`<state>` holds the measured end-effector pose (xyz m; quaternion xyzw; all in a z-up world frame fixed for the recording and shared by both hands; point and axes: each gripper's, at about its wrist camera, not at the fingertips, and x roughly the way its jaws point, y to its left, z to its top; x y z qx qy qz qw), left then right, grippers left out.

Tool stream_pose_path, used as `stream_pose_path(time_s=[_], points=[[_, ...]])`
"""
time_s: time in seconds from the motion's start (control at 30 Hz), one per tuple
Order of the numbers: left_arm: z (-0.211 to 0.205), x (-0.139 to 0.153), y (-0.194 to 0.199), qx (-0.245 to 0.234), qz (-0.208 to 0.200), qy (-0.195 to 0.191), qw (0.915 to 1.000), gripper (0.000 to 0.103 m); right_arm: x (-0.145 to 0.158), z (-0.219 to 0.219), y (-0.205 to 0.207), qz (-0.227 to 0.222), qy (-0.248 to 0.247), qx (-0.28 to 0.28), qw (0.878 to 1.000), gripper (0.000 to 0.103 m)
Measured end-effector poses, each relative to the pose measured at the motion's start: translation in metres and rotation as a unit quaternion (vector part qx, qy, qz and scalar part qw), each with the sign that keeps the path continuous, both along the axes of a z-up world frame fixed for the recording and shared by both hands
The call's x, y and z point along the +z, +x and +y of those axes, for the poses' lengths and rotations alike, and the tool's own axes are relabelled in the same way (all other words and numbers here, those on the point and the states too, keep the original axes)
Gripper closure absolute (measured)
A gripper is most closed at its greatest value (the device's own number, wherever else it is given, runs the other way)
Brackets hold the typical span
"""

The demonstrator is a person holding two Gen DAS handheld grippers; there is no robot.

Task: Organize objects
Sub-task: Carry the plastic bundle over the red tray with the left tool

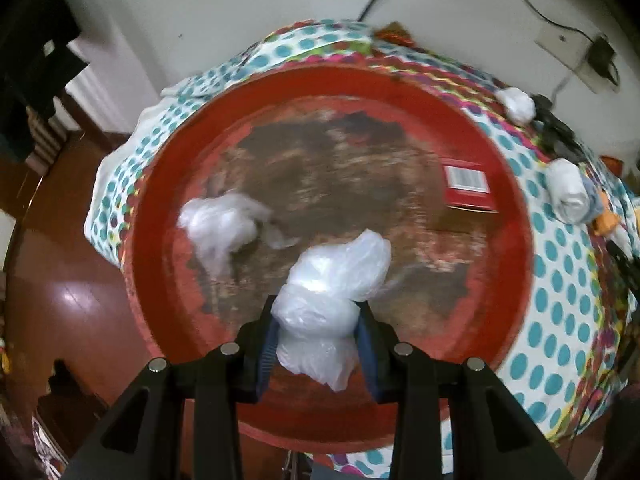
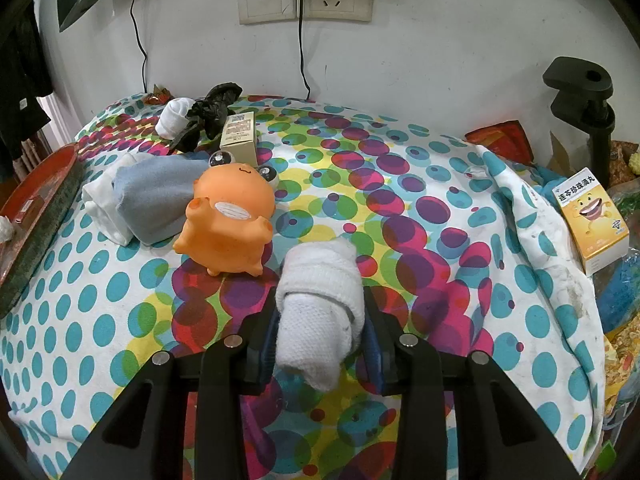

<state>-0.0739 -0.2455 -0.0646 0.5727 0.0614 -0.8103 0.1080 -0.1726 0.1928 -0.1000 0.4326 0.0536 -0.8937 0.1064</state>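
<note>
Both tight: left claw [image 1: 316, 322] grips plastic bag [image 1: 332, 280], right claw [image 2: 320, 322] rolled sock [image 2: 320, 304].

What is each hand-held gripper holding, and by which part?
Left hand-held gripper: crumpled plastic bag, lower half. Right hand-held gripper: rolled white sock, mid-length.

left tool [image 1: 316, 330] clamped, right tool [image 2: 320, 334] clamped

In my left view, the round red tray [image 1: 168, 184] has bare worn floor through its middle and upper part; a crumpled clear plastic bag [image 1: 224, 220] blocks centre left, a small red box [image 1: 468, 188] the right. In my right view, dotted cloth [image 2: 420, 184] lies open at centre and right; the orange rubber toy [image 2: 230, 224] and grey-and-white rolled sock [image 2: 148, 200] crowd the left.
</note>
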Motion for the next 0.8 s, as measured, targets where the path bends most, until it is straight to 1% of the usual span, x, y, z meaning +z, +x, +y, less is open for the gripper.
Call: stream_pose_path(time_s=[0.17, 0.27, 0.4, 0.53, 0.7, 0.8], points=[[-0.017, -0.011, 0.0, 0.019, -0.012, -0.017, 0.9996, 0.067, 0.0, 0.0, 0.0, 0.0, 0.0, 0.0, 1.0, 0.068], [-0.027, -0.02, -0.001, 0.027, -0.021, -0.019, 0.9992, 0.067, 0.0, 0.0, 0.0, 0.0, 0.0, 0.0, 1.0, 0.068], [-0.037, -0.025, -0.004, 0.032, -0.023, -0.036, 0.9986, 0.067, 0.0, 0.0, 0.0, 0.0, 0.001, 0.0, 1.0, 0.068], [-0.046, -0.025, -0.01, 0.035, -0.023, -0.051, 0.9978, 0.067, 0.0, -0.001, 0.0, 0.0, 0.0, -0.001, 1.0, 0.068], [-0.059, -0.022, -0.02, 0.049, -0.017, -0.052, 0.9973, 0.066, 0.0, 0.001, -0.001, 0.0, 0.001, -0.002, 1.0, 0.067], [-0.064, -0.021, -0.028, 0.051, -0.017, -0.068, 0.9963, 0.065, 0.0, 0.002, -0.002, 0.0, 0.002, -0.002, 1.0, 0.066]])
